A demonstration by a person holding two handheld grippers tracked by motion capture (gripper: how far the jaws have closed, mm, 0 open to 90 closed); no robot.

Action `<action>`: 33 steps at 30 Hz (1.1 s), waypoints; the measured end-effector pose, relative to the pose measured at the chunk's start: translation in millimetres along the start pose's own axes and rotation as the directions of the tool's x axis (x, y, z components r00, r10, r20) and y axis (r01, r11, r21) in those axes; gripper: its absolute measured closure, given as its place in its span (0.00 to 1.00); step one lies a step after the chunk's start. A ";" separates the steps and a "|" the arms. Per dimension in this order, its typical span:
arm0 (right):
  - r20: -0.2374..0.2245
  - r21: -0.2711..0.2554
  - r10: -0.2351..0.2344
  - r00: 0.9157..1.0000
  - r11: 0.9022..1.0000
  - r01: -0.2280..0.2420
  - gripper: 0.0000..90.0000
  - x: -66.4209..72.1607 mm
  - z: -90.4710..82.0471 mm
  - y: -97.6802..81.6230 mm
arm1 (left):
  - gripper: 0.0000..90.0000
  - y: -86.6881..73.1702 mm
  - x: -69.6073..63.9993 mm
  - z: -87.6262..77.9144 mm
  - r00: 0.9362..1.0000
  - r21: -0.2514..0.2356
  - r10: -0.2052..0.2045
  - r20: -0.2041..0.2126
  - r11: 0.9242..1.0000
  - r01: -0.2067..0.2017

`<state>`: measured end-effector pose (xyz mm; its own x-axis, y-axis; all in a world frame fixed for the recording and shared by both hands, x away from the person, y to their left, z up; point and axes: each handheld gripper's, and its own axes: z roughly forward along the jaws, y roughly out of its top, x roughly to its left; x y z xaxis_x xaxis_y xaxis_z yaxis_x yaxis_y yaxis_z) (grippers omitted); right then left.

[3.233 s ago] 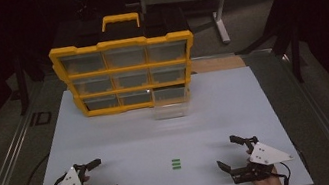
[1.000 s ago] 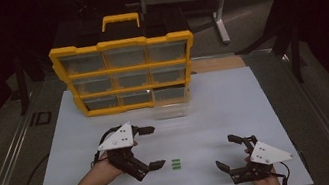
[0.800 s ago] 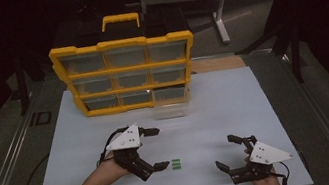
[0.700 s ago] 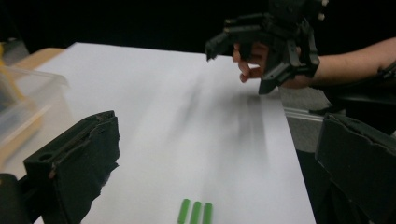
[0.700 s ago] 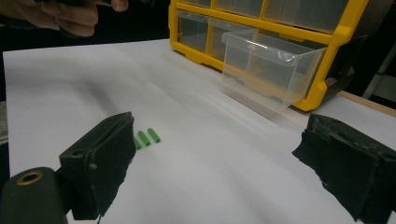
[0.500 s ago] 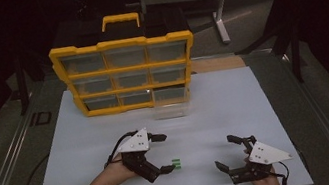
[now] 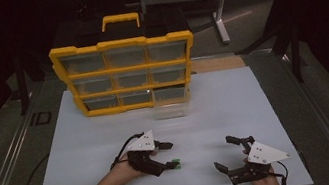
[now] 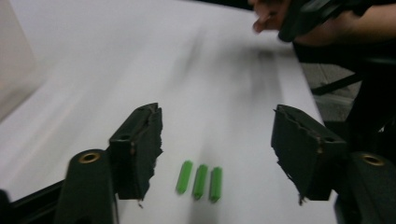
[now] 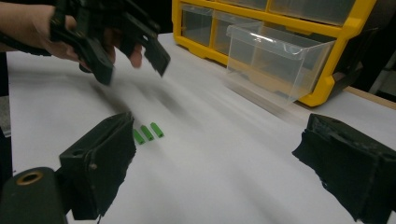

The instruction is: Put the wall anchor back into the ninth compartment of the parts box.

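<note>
A: Where are the green pegs (image 8: 199,180) relative to the left gripper (image 8: 217,154)?

B: Between the jaws, a bit nearer the left-hand jaw in the left gripper view. Three pegs are seen lying flat on the white mat (image 7: 108,132), side by side, touching or nearly so. Nothing is gripped yet.

A: Jaw state?

B: Left jaws are spread wide, with clear mat on both sides of the pegs. The right gripper (image 7: 233,154) is also spread wide and empty, parked near the mat's front edge.

A: Long axis?

B: Pegs are laid roughly along the left gripper's pointing direction, so across the closing line. A squeeze would be applied to the row's outer sides, not to the ends. That is judged favourable, though all three could be caught at once rather than one.

A: Height over the mat?

B: It can't be told exactly. In the high view the left jaw tips are seen right at the pegs (image 7: 175,162); contact isn't confirmed.

A: Which hand is nearer?

B: The left, clearly. In the right gripper view the pegs (image 9: 147,132) are seen well ahead of its jaws, off to the left-hand side.

A: Destination?

B: Probably the clear drawer (image 9: 275,60), pulled out of the yellow organiser (image 7: 124,74) at its bottom right. It lies beyond the pegs, well apart from them.
</note>
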<state>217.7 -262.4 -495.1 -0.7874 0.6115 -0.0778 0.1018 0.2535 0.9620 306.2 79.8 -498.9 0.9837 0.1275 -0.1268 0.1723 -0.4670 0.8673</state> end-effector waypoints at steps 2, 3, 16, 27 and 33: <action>-0.003 0.000 0.001 1.000 1.000 -0.001 0.11 0.0 0.1 -0.1 | 0.45 -3.1 2.2 4.1 1.000 0.015 -0.009 0.001 1.000 0.009; -0.003 0.002 0.001 1.000 1.000 -0.001 0.11 0.0 0.2 -0.2 | 0.48 -4.4 3.3 6.2 1.000 0.025 -0.013 0.000 1.000 0.013; -0.002 0.006 0.000 1.000 1.000 0.001 0.11 0.0 0.3 -0.4 | 0.76 -12.0 16.0 27.3 1.000 0.153 -0.020 -0.011 0.988 0.021; 0.000 0.005 0.000 1.000 1.000 0.000 0.11 -0.5 -0.1 -0.7 | 0.93 -9.6 18.9 34.8 1.000 0.231 -0.016 -0.005 0.973 0.016; -0.001 0.009 0.000 1.000 1.000 0.000 0.11 -0.5 0.3 -0.9 | 0.94 -7.3 20.7 35.2 1.000 0.248 -0.001 0.008 0.969 -0.001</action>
<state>218.2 -262.7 -496.0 -0.7880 0.6107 -0.0780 0.1069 0.2605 0.9595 327.2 55.1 -524.8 0.9839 0.1211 -0.1316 0.1789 -0.6695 0.7210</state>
